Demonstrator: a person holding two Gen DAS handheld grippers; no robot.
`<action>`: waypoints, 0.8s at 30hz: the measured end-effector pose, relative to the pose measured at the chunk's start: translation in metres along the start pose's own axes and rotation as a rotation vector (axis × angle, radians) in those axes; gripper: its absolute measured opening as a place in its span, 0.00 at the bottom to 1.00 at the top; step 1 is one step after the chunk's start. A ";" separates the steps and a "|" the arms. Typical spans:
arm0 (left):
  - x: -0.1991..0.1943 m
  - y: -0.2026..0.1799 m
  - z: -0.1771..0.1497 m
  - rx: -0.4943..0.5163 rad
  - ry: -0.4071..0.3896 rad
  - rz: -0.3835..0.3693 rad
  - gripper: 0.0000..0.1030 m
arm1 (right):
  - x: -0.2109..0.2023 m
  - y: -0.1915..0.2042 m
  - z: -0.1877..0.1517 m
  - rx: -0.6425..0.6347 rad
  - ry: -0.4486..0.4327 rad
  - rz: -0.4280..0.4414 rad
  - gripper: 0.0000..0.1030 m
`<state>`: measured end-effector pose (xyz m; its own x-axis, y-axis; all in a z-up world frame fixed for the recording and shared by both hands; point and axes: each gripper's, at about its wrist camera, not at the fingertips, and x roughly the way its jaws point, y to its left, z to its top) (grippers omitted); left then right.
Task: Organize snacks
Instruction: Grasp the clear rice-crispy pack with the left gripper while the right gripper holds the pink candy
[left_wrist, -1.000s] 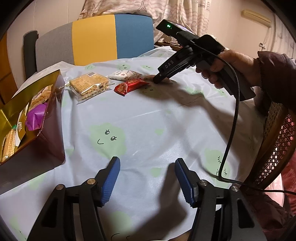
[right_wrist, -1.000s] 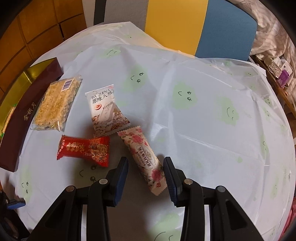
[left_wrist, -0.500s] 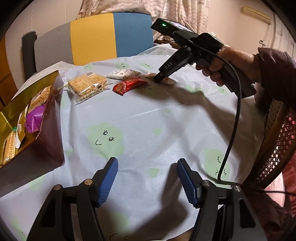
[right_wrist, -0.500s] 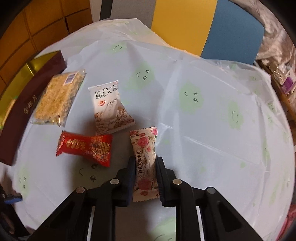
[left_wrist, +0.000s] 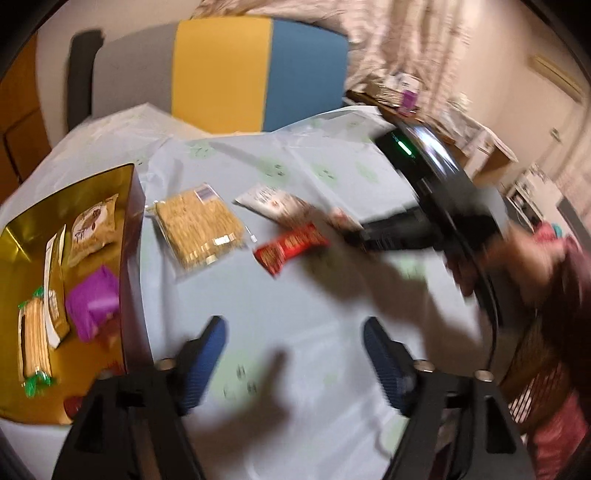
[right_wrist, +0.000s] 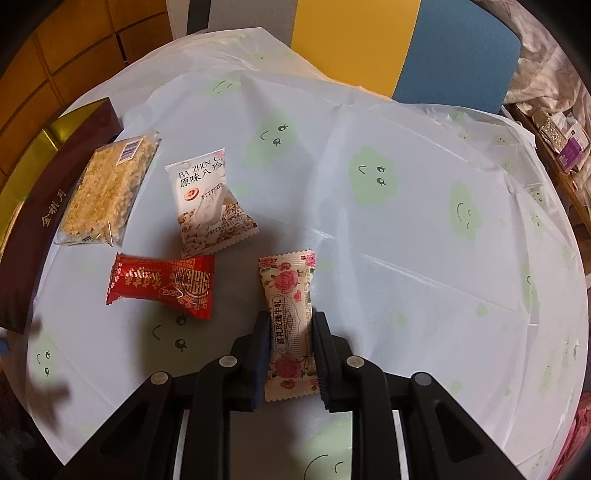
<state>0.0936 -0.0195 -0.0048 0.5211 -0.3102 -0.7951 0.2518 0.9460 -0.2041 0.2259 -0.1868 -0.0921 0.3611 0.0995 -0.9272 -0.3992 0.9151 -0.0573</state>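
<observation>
The right gripper (right_wrist: 289, 332) pinches the rose-printed candy (right_wrist: 290, 321) over the tablecloth (right_wrist: 406, 229) beside the red packet (right_wrist: 162, 284), while the left gripper (left_wrist: 295, 347) hangs spread near the gold box (left_wrist: 26, 236).

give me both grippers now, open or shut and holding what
Left gripper: open, holding nothing, above the tablecloth.
Right gripper: shut on the rose-print candy bar.
</observation>
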 end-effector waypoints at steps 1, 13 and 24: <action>0.003 0.005 0.011 -0.038 0.014 -0.008 0.82 | 0.000 0.001 0.000 -0.002 0.000 -0.004 0.22; 0.067 0.065 0.091 -0.403 0.174 0.031 0.83 | -0.002 0.006 0.000 -0.017 0.009 -0.025 0.22; 0.095 0.065 0.102 -0.377 0.201 0.160 0.84 | -0.001 0.007 0.001 -0.016 0.014 -0.032 0.23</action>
<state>0.2427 0.0028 -0.0348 0.3511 -0.1679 -0.9212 -0.1528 0.9604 -0.2332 0.2235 -0.1799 -0.0910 0.3619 0.0643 -0.9300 -0.4010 0.9113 -0.0930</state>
